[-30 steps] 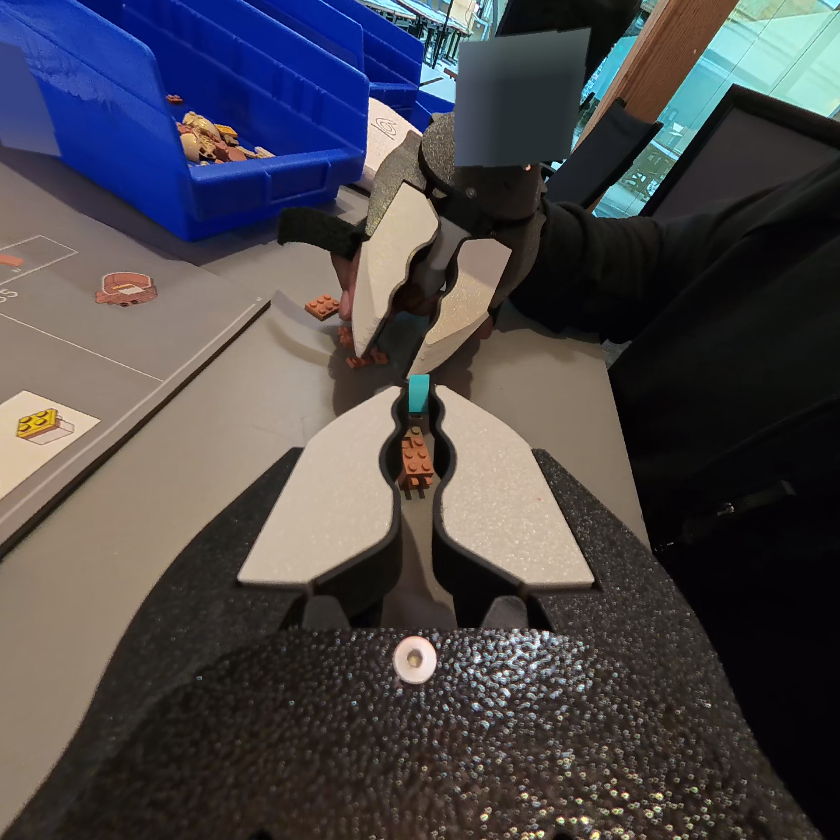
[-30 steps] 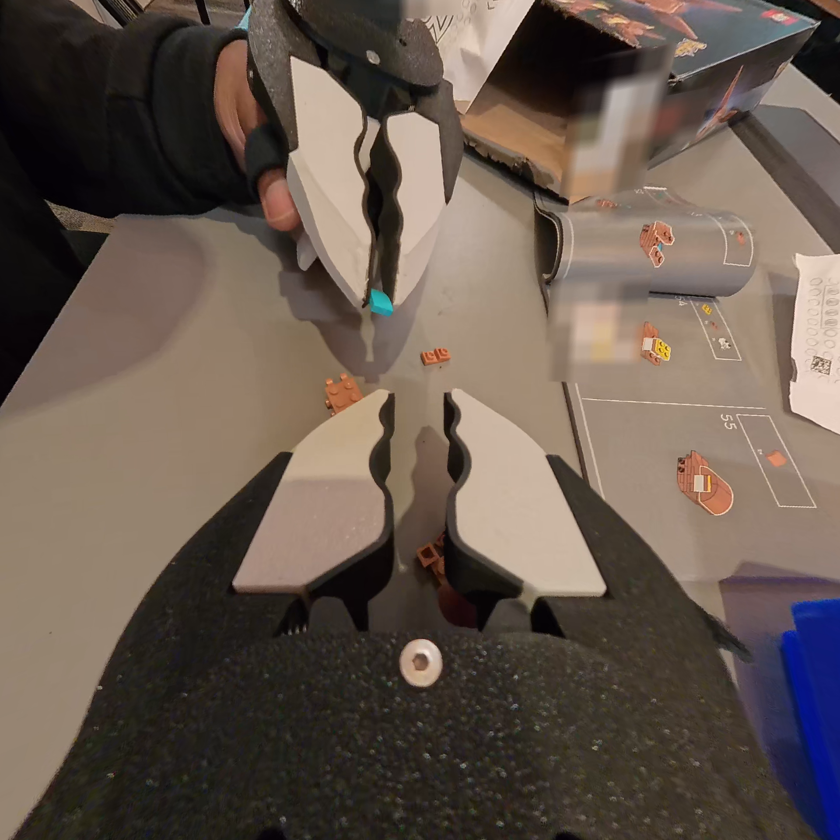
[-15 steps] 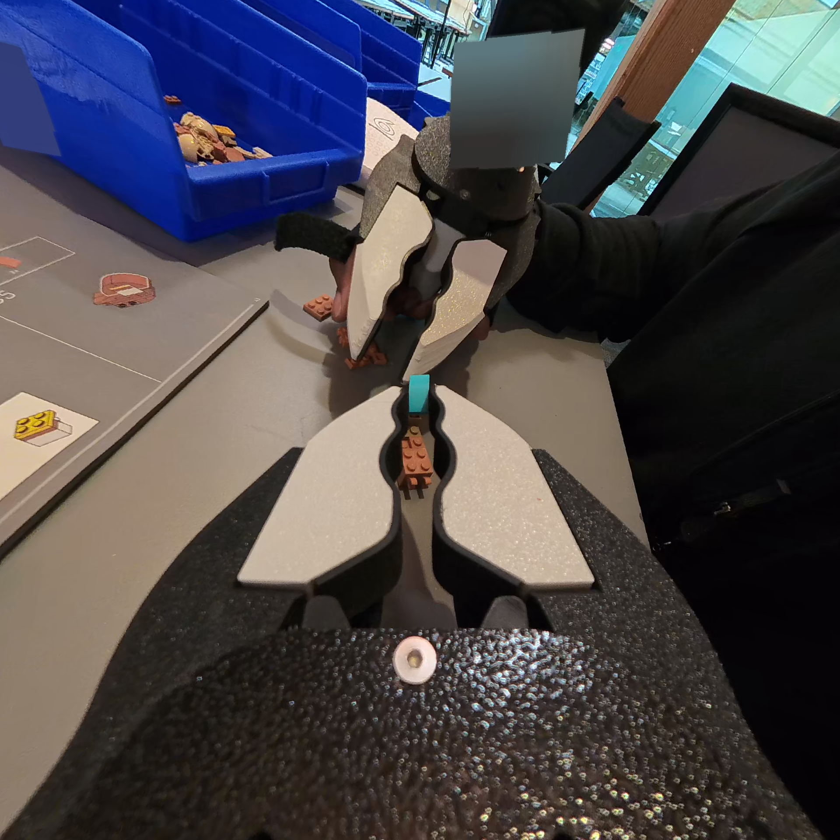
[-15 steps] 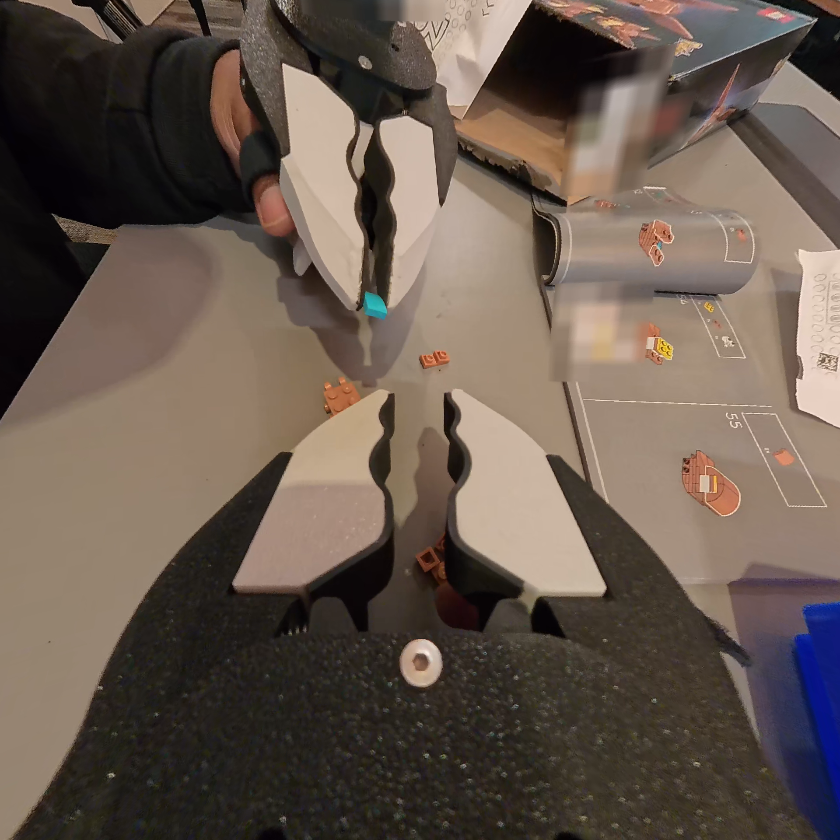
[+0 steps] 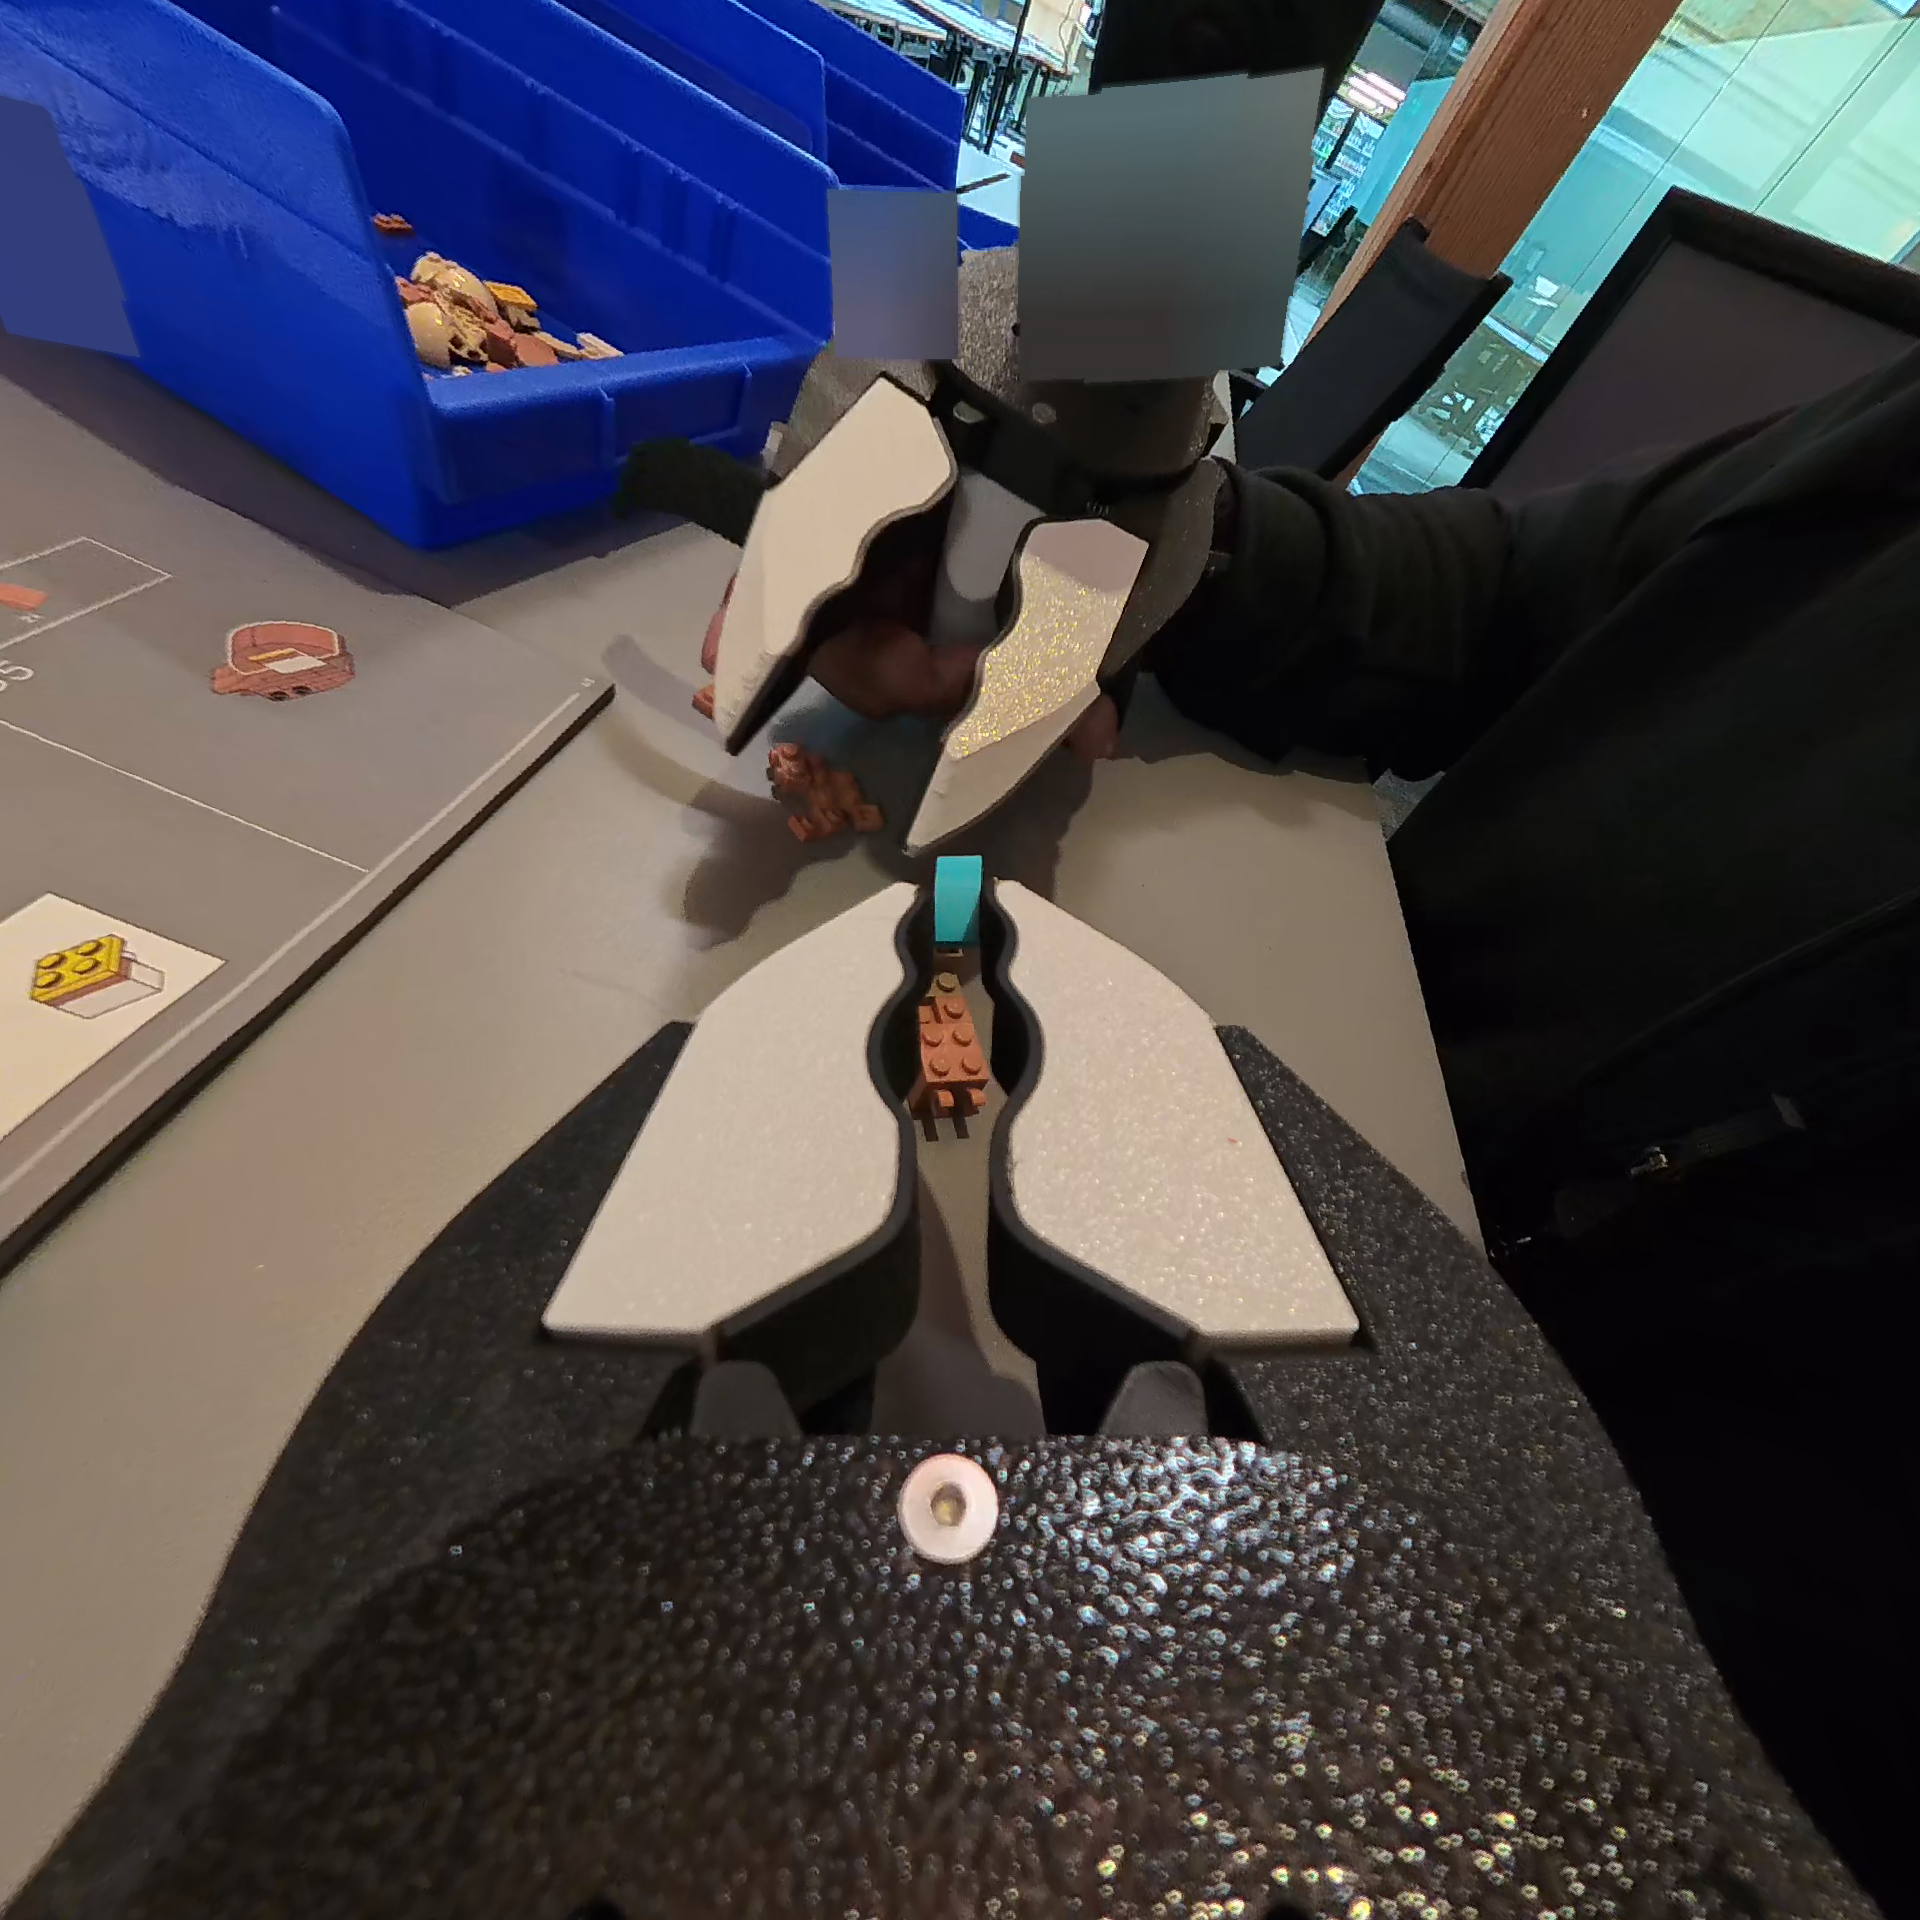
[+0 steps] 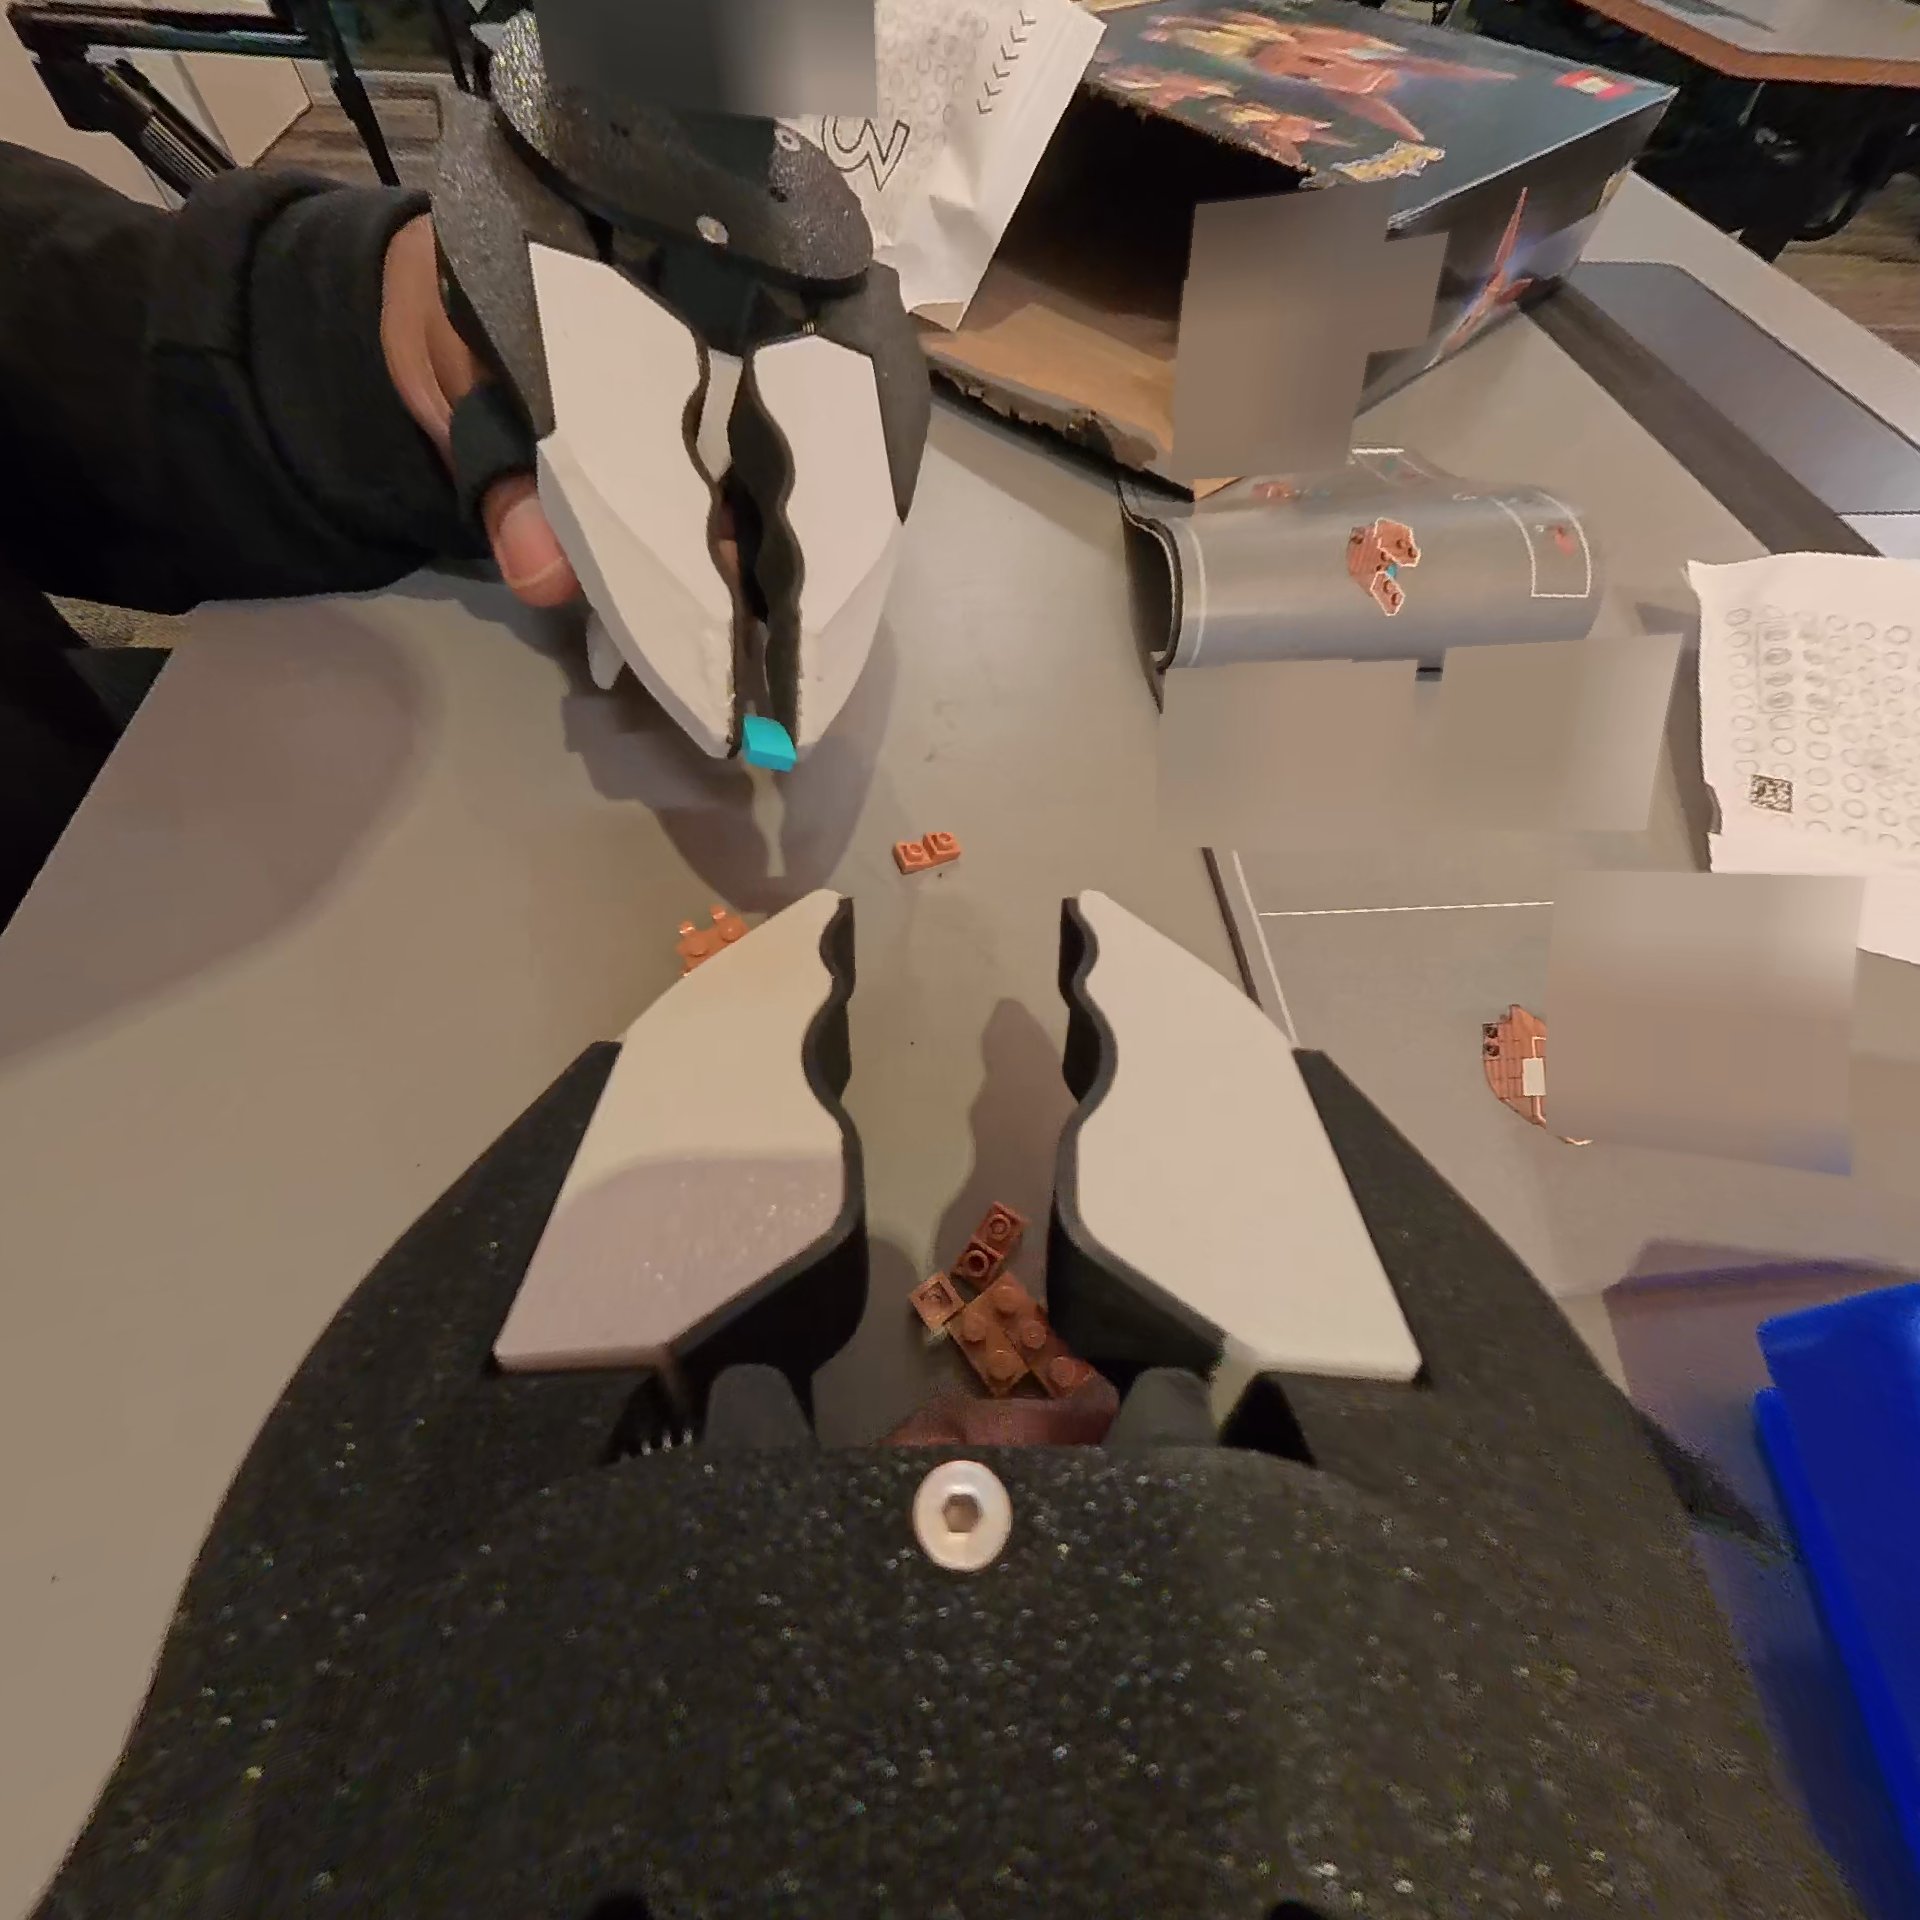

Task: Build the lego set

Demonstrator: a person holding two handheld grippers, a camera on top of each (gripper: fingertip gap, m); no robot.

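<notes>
Left gripper [image 5: 951,894] was clamped on a small teal-and-brown brick piece [image 5: 954,902], held above the grey table [image 6: 312,935]. Right gripper [image 6: 956,914] stood spread and empty, a brown brick cluster [image 6: 997,1320] lying on the table beneath it

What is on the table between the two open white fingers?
In the right wrist view, bare grey table shows between the open right gripper's fingertips; farther back between its fingers lies a heap of brown bricks.

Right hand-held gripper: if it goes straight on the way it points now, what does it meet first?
Probably the small orange plate on the grey table, just past its open fingertips; beyond that, the left hand-held gripper holding a teal piece. Depth unclear.
</notes>
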